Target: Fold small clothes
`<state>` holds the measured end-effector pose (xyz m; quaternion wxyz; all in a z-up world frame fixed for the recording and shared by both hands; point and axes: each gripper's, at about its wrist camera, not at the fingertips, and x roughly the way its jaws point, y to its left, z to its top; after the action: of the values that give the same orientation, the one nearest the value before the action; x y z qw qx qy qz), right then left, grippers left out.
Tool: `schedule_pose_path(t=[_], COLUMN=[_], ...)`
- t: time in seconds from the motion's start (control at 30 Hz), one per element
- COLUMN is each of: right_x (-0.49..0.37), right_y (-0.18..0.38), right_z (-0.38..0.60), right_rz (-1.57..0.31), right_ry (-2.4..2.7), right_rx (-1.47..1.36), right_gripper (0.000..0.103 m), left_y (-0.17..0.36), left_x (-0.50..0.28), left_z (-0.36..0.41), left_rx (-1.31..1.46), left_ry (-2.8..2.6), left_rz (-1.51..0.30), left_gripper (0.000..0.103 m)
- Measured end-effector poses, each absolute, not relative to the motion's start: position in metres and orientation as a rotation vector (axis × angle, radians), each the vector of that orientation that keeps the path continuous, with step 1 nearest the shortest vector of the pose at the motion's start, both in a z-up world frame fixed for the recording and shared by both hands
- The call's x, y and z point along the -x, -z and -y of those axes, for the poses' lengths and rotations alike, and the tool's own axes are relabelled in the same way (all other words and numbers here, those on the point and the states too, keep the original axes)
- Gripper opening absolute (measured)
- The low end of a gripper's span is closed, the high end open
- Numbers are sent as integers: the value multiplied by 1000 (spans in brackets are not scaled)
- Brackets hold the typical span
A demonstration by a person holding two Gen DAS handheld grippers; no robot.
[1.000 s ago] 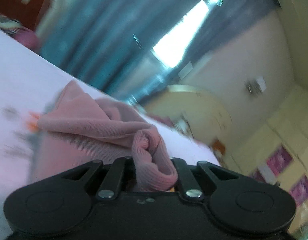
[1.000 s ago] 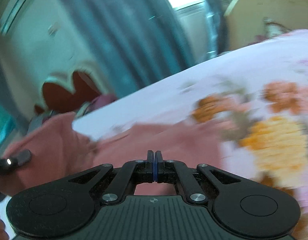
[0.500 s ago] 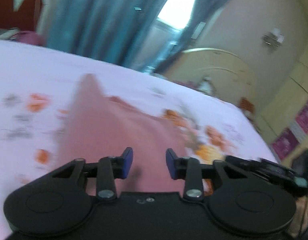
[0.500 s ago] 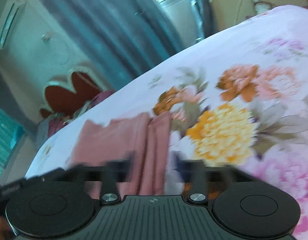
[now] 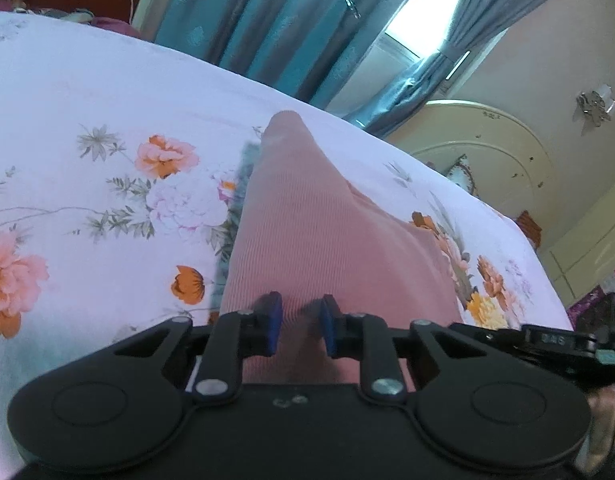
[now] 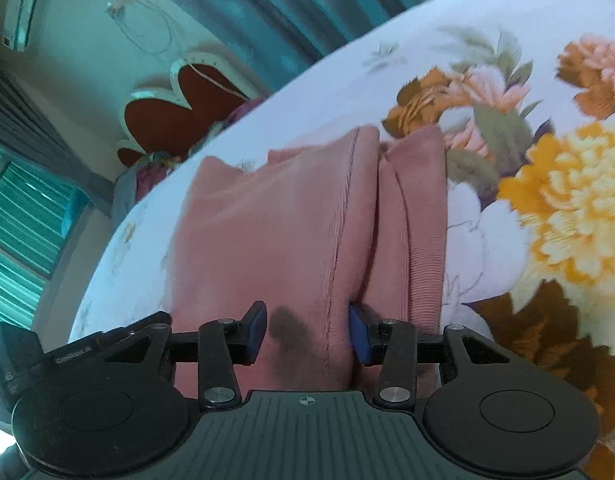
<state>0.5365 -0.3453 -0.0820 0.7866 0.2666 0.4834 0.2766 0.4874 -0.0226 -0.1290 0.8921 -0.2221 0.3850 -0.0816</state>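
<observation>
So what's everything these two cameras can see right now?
pink garment: one, dusty pink ribbed knit, lying on the bed under both grippers
bedsheet: one, pale with orange and yellow flowers, covering the bed
curtains: teal-blue, behind the bed
headboard: one, dark red with cream edge, at the bed's end
cabinet: one, cream, arched, by the wall
left gripper: one, black, blue pads, jaws closing over the garment
right gripper: one, black, jaws closing over a fold
</observation>
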Motion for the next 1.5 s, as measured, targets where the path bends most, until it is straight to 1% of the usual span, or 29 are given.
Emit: schedule_pose_path(t=[0.13, 0.27, 0.37, 0.53, 0.57, 0.6, 0.63, 0.67, 0.8, 0.87, 0.9, 1.03, 1.07, 1.1, 1.13, 1.17, 1.2, 1.27, 1.3, 1.33, 1.37, 1.4, 1.5], right_x=[-546, -558, -561, -561, -557, -549, -542, -539, -540, -542, -541, -521, -515, -512, -518, -527, -528, -527, -527, -527, -529, -532, -552], right_y=[81, 84, 81, 73, 67, 58, 51, 48, 56, 65, 65, 15, 9, 16, 35, 63, 75, 70, 67, 65, 64, 64, 67], right_z=[336, 324, 308, 286, 280, 272, 265, 260, 258, 260, 262, 284, 290, 296, 298, 301, 305, 311, 314, 316, 317, 320, 329], right_rz=[-1052, -1053, -1051, -1049, -1031, -993, -960, -948, -956, -967, -960, -789, -767, -774, -836, -941, -963, -936, -918, -907, -891, -884, -894], right_ry=[-638, -605, -619, -607, -597, -611, -631, -636, -576, -558, -555, -551, -537, -508, -485, -464, -471, -469, -472, -461, -440, -431, -417], right_rx=[-582, -561, -494, -336, -264, -188, -148, -135, -136, -125, -119, -112, -89, -55, -33, -34, -59, -115, -133, -136, -124, -129, -212], right_gripper=[44, 45, 45, 43, 37, 26, 18, 14, 12, 10, 9, 9, 8, 8, 8, 9, 9, 9, 17, 27, 45, 49, 49], left_y=[130, 128, 135, 142, 142, 142, 142, 141, 140, 140, 138, 108, 107, 113, 125, 134, 134, 126, 123, 120, 118, 115, 109], left_x=[-489, -494, -504, -509, -508, -508, -507, -507, -507, -512, -516, -516, -517, -521, -527, -530, -528, -522, -520, -519, -519, -520, -534], left_z=[12, 4, 5, 4, 3, 2, 1, 1, 0, 4, 8, 28, 37, 43, 50, 53, 54, 54, 52, 49, 47, 44, 39], left_rx=[487, 471, 445, 437, 441, 444, 443, 443, 438, 424, 416, 343, 297, 277, 277, 290, 296, 263, 264, 268, 261, 251, 263], left_ry=[207, 236, 261, 291, 296, 299, 301, 303, 307, 313, 321, 414, 410, 398, 395, 404, 405, 404, 406, 409, 407, 397, 383], left_rz=[-807, -793, -833, -839, -837, -837, -836, -834, -810, -832, -837, -747, -753, -791, -863, -893, -878, -861, -849, -835, -821, -798, -767], left_gripper=[20, 20, 20, 20, 20, 20, 20, 20, 17, 16, 10, 8, 8, 8, 6, 7, 8, 8, 11, 13, 13, 13, 13])
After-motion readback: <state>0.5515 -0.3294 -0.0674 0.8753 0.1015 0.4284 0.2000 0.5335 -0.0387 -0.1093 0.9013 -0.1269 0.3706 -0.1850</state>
